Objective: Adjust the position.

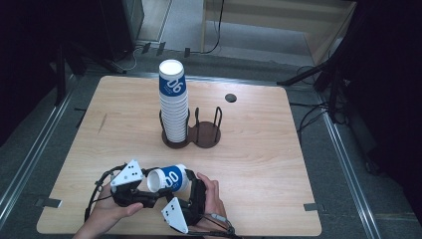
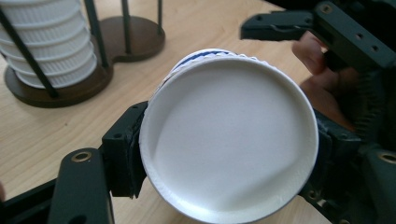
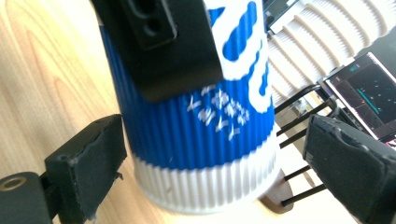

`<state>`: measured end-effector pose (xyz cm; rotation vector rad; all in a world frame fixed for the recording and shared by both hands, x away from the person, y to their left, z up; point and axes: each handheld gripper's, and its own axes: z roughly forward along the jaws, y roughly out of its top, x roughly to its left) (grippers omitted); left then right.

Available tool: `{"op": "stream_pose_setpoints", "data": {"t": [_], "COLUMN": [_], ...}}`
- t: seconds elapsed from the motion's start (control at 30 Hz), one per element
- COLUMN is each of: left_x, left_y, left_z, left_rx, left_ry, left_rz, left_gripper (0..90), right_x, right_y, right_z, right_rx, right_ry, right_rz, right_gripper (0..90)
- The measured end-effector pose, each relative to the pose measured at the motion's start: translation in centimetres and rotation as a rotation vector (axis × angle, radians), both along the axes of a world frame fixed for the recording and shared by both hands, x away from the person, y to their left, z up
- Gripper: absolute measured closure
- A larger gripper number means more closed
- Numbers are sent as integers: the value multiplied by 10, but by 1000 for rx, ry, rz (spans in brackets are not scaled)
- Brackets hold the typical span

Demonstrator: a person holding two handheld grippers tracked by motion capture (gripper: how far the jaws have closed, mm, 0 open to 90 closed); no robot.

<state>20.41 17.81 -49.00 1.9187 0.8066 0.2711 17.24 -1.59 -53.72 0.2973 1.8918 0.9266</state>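
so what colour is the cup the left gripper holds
Blue ribbed sleeve with white print and a white ribbed base band on the cup, best in the right gripper view.

Two black grippers: left gripper (image 1: 144, 191), right gripper (image 1: 191, 186), each topped by a white dotted triangular plate, black cables trailing, brass-coloured screw rings, foam-like pads (image 3: 91, 163). Bare hands.

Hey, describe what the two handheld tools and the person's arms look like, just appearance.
Both tools are black, angular frames with bolt holes. The left tool and the right tool each carry a pale grey three-cornered plate dotted with small dark marks. Black cables trail from them. The jaws end in blocky black pads, brass-coloured fasteners showing near their bases. The forearms are bare, no sleeves or gloves visible.
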Motion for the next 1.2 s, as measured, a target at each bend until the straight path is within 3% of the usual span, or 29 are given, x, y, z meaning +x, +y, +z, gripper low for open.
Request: {"op": "stream_pose_setpoints", "data": {"t": [0.13, 0.23, 0.27, 0.4, 0.53, 0.67, 0.97, 1.13, 1.2], "left_x": [1, 0, -1, -1, -1, -2, -1, -1, -1], "left_y": [8, 14, 17, 20, 25, 29, 33, 32, 34], "left_z": [0, 1, 1, 0, 0, 2, 2, 2, 2], "left_rx": [-42, -55, -82, -120, -130, -168, -190, -206, -235], "left_ry": [-27, -74, -109, -149, -181, -198, -205, -209, -201], "left_rz": [58, 111, 146, 175, 216, 240, 256, 267, 266], "left_gripper": [283, 285, 285, 285, 285, 285, 284, 283, 283], "right_x": [-1, 0, 0, 3, 7, 7, 10, 10, 10], "right_y": [-4, -8, -11, -15, -20, -20, -18, -21, -22], "right_z": [6, 9, 11, 14, 17, 15, 10, 14, 16], "right_rx": [31, 56, 78, 113, 156, 157, 161, 200, 216], "right_ry": [-1, 10, 29, 50, 68, 71, 106, 128, 138], "right_rz": [4, 5, 3, -11, -44, -60, -73, -61, -57], "right_gripper": [40, 28, 26, 25, 24, 24, 24, 16, 13]}}
